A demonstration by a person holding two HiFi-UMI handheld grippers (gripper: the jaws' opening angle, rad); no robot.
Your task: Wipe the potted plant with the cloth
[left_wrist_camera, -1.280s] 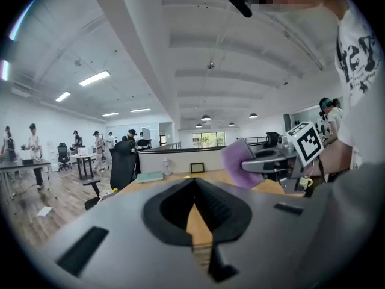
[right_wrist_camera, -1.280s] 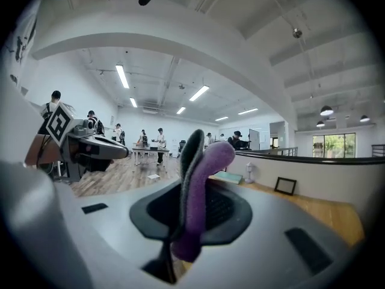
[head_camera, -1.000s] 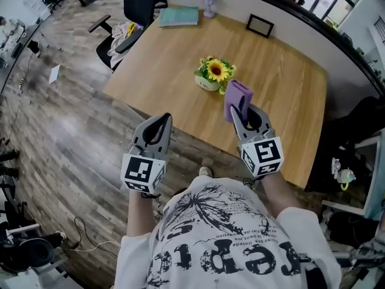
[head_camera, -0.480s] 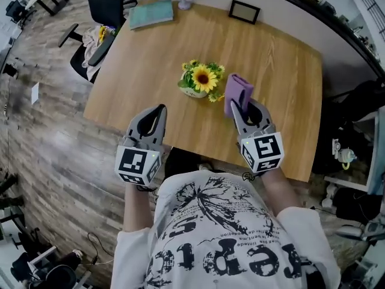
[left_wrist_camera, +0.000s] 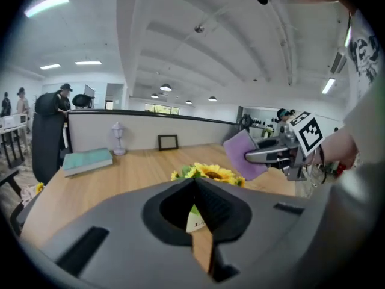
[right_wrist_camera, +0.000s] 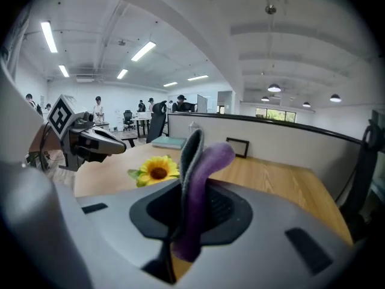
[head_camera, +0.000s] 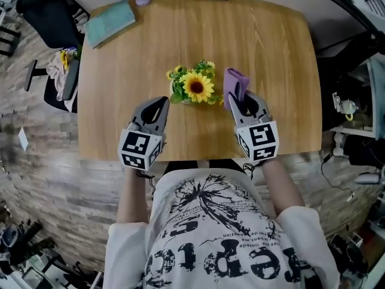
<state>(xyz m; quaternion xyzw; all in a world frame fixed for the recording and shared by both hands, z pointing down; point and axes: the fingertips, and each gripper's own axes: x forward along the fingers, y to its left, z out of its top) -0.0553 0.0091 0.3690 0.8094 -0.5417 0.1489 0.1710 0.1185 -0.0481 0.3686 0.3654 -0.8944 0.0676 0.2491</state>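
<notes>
Right gripper view alone shows the cloth's (right_wrist_camera: pixel 204 167) grey side.

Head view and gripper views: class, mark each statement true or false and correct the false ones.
1. The right hand-held gripper is shut on the purple cloth. True.
2. The left hand-held gripper holds a sponge. False: its jaws are shut on nothing.
3. The potted plant stands upright on the table. True.
4. The teal book lies beside the potted plant. False: it lies at the table's far left corner.
</notes>
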